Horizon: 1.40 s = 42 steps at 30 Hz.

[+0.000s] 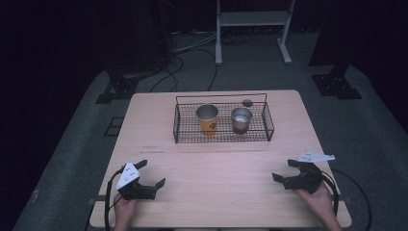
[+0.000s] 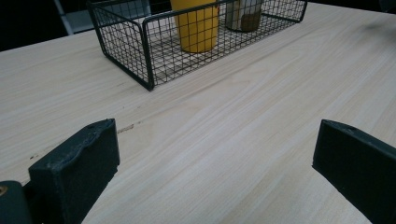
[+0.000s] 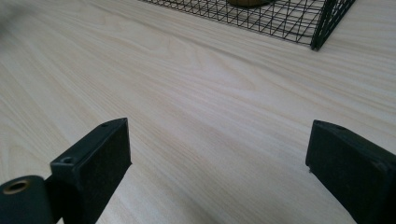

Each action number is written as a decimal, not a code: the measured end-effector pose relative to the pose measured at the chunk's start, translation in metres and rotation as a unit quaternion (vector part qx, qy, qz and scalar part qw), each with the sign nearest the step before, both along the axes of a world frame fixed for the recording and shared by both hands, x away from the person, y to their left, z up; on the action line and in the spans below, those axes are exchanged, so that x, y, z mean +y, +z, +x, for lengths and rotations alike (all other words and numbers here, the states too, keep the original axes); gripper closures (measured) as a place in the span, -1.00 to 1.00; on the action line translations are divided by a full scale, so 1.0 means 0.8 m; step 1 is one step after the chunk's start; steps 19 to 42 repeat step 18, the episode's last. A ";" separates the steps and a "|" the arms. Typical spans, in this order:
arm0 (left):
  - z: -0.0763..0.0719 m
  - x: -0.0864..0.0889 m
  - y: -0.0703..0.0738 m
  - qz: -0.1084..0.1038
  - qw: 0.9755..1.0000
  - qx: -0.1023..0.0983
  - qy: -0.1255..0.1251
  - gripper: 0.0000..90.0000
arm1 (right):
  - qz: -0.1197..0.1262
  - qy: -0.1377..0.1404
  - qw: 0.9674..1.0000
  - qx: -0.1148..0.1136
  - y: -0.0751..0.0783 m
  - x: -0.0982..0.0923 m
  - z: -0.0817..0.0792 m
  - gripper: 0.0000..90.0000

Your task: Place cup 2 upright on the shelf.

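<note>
A black wire basket [image 1: 269,126] stands at the far middle of the wooden table [image 1: 216,173]. Inside it are a yellow cup [image 1: 207,119] on the left and a metal cup [image 1: 241,120] on the right. My left gripper [image 1: 153,174] rests low at the near left, open, nothing between its jaws. At the near right my right gripper [image 1: 285,169] is open and empty too. The left gripper view shows the basket [image 2: 140,51] with the yellow cup [image 2: 196,25] and metal cup [image 2: 243,14] ahead of my left gripper [image 2: 215,163]. The right gripper view catches the basket's corner [image 3: 322,28] beyond my right gripper [image 3: 217,168].
A small dark round object [image 1: 247,103] lies on the table just behind the basket. Beyond the table are a white frame stand [image 1: 252,29], cables [image 1: 183,57] on the grey floor and dark stand bases [image 1: 337,84].
</note>
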<state>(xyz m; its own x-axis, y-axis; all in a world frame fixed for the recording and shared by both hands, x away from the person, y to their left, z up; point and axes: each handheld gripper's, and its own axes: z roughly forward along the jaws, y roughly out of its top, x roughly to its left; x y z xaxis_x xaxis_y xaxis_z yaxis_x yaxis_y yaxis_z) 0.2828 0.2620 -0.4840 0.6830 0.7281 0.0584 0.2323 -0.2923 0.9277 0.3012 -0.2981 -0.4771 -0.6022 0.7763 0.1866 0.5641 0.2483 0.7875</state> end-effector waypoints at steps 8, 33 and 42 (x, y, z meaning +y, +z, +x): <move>0.000 0.000 0.000 0.000 1.000 0.000 0.000 -1.00 | 0.010 -0.003 1.000 -0.007 -0.002 -0.006 -0.007 -0.87; 0.000 0.000 0.000 0.002 1.000 0.001 0.000 -1.00 | 0.015 -0.007 1.000 -0.008 -0.012 -0.009 -0.021 -0.87; 0.000 0.000 0.000 0.002 1.000 0.001 0.000 -1.00 | 0.015 -0.007 1.000 -0.008 -0.012 -0.009 -0.021 -0.87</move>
